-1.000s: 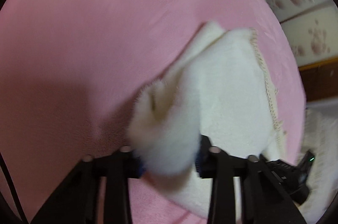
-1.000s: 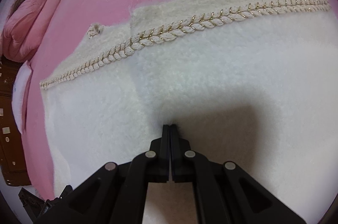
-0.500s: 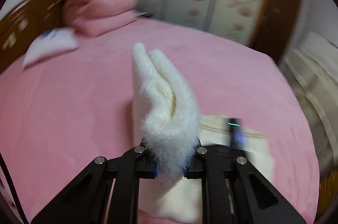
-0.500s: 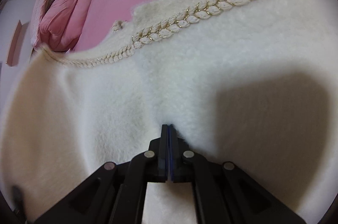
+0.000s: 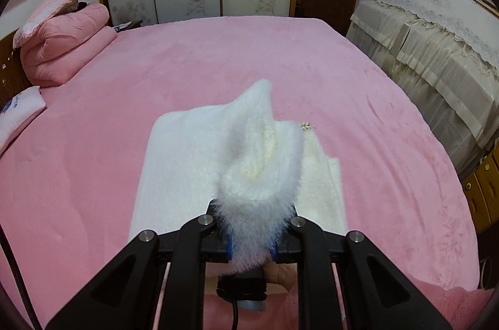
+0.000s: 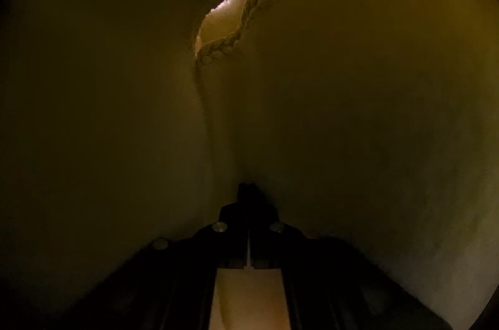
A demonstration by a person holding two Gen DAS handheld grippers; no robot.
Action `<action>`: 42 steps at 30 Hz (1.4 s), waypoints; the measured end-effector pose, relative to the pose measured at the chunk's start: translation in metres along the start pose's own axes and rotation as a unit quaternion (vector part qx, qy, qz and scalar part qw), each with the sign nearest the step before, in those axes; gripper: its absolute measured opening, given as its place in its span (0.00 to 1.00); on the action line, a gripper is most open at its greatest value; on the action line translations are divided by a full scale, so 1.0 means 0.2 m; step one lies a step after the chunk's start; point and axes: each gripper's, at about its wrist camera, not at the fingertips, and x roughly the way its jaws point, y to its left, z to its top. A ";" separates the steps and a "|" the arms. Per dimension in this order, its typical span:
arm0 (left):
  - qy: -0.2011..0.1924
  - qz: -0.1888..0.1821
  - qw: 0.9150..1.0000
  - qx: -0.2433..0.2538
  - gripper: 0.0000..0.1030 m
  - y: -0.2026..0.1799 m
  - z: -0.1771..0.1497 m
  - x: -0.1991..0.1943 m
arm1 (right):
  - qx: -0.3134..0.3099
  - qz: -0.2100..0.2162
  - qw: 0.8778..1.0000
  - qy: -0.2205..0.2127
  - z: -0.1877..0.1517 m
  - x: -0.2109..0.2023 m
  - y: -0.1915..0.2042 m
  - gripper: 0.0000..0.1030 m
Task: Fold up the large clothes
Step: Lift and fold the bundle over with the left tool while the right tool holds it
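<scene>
Your left tongs (image 5: 251, 239), at the bottom centre of the left wrist view, are pinching a thick bunch of the fluffy white garment (image 5: 187, 161); over the last moment they have been squeezing in on it. The pinched fold stands up in a soft peak in the middle of the frame. The rest of the garment lies flat on the pink bed (image 5: 358, 74), spreading to the left and lower right of the peak. A folded pink quilt (image 5: 62, 43) sits at the upper left of the frame, and a cream-draped piece of furniture (image 5: 436, 49) stands along the right edge.

In the right wrist view, your right tongs (image 6: 248, 189) are pressed together at the bottom centre with nothing between them. The picture is dark, because the garment covers nearly everything. A small lit gap just above centre shows a stretch of braided trim (image 6: 230, 40).
</scene>
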 end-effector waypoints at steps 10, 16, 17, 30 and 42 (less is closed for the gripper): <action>-0.026 -0.028 0.999 0.010 0.13 -0.20 0.05 -0.02 | -0.091 -0.113 0.989 -0.027 0.22 -0.27 0.17 0.00; -0.016 -0.063 0.998 -0.008 0.13 -0.33 -0.03 0.09 | -0.085 -0.155 0.972 -0.157 0.45 -0.84 0.14 0.00; -0.010 -0.071 0.997 -0.012 0.13 -0.35 -0.04 0.13 | -0.082 -0.158 0.971 -0.161 0.47 -0.90 0.12 0.00; 0.082 -0.104 0.991 0.014 0.18 -0.55 -0.38 0.50 | -0.060 -0.132 0.971 -0.192 0.32 -1.25 -0.15 0.00; 0.174 -0.157 0.966 0.108 0.79 -0.51 -0.52 0.41 | -0.048 -0.086 0.991 -0.095 -0.15 -1.22 -0.24 0.09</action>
